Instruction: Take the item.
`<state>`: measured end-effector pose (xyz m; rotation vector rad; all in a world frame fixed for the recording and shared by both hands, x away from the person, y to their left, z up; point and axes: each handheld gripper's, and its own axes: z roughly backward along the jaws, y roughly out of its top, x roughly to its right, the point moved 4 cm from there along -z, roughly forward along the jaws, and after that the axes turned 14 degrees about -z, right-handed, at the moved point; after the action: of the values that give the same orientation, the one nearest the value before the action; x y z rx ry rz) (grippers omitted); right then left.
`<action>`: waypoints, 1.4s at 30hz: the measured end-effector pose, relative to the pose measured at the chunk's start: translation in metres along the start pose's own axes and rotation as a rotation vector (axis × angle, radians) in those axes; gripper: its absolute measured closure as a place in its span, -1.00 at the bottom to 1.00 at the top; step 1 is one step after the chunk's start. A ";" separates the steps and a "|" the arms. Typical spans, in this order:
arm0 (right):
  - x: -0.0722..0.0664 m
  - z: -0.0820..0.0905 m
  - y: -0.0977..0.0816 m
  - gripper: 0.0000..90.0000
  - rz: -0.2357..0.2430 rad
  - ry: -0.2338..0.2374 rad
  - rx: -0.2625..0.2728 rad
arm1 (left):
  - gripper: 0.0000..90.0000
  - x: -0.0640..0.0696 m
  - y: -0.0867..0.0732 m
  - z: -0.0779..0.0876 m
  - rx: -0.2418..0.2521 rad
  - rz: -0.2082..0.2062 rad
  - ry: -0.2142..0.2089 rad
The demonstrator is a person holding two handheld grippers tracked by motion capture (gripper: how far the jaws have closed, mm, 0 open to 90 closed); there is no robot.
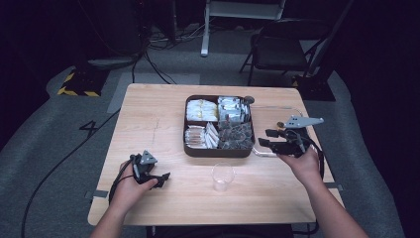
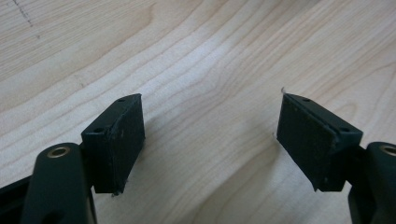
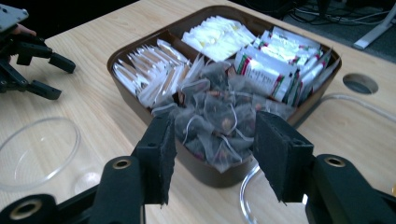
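Note:
A brown tray [image 1: 218,151] with four compartments sits at the middle of the wooden table [image 1: 158,114]. Its near right compartment holds dark mesh tea bags [image 3: 219,116]; the others hold white sachets [image 3: 219,37]. My right gripper [image 1: 265,138] hangs just right of the tray, lifted off the table. It faces the tea bags, and its jaws are open with nothing between them [image 3: 212,140]. My left gripper [image 1: 163,179] rests low at the front left, open over bare wood [image 2: 210,121]. A clear plastic cup [image 1: 223,176] stands in front of the tray.
A round cable hole [image 3: 359,83] lies in the table behind the tray. A clear cable [image 3: 245,196] curls on the table by the tray's right front corner. A folding chair [image 1: 280,49] and floor cables stand beyond the far edge.

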<state>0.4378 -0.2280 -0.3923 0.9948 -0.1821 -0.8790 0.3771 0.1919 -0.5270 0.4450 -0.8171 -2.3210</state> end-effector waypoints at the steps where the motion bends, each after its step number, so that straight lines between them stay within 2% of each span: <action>1: -0.001 -0.002 0.004 0.11 0.005 0.001 -0.001 | -0.48 -0.001 0.001 -0.001 0.002 0.003 -0.001; 8: -0.003 -0.018 0.026 0.12 0.012 0.016 -0.015 | -0.53 -0.007 0.006 -0.008 0.005 -0.017 0.004; 10: -0.005 -0.023 0.032 0.12 0.021 0.022 -0.012 | -0.58 -0.009 0.008 -0.013 0.019 -0.027 0.004; 12: -0.006 -0.028 0.039 0.13 0.031 0.020 -0.018 | -0.63 -0.010 0.009 -0.015 0.026 -0.034 0.006; 13: -0.007 -0.031 0.042 0.13 0.038 0.018 -0.021 | -0.66 -0.011 0.010 -0.018 0.036 -0.053 0.013; 16: -0.009 -0.040 0.051 0.14 0.051 0.011 -0.027 | -0.67 -0.013 0.013 -0.020 0.037 -0.056 0.012; 22: -0.010 -0.063 0.072 0.16 0.061 0.006 -0.035 | -0.69 -0.014 0.015 -0.023 0.036 -0.055 0.015; 25: -0.010 -0.074 0.083 0.17 0.050 0.008 -0.038 | -0.69 -0.014 0.015 -0.023 0.034 -0.049 0.024; 29: -0.011 -0.086 0.091 0.17 0.059 0.000 -0.045 | -0.69 -0.013 0.015 -0.023 0.036 -0.034 0.030; 30: -0.011 -0.094 0.096 0.17 0.057 0.003 -0.051 | -0.68 -0.012 0.014 -0.022 0.038 -0.029 0.037; 34: -0.009 -0.108 0.100 0.21 0.050 -0.002 -0.055 | -0.68 -0.011 0.011 -0.019 0.036 -0.033 0.040; 36: -0.006 -0.118 0.101 0.23 0.033 -0.018 -0.074 | -0.68 -0.010 0.010 -0.018 0.033 -0.031 0.038; 42: 0.000 -0.147 0.109 0.25 0.030 -0.031 -0.123 | -0.68 -0.010 0.010 -0.018 0.036 -0.032 0.036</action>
<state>0.5732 -0.1055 -0.3885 0.8617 -0.1671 -0.8684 0.3975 0.1850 -0.5330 0.5177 -0.8410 -2.3240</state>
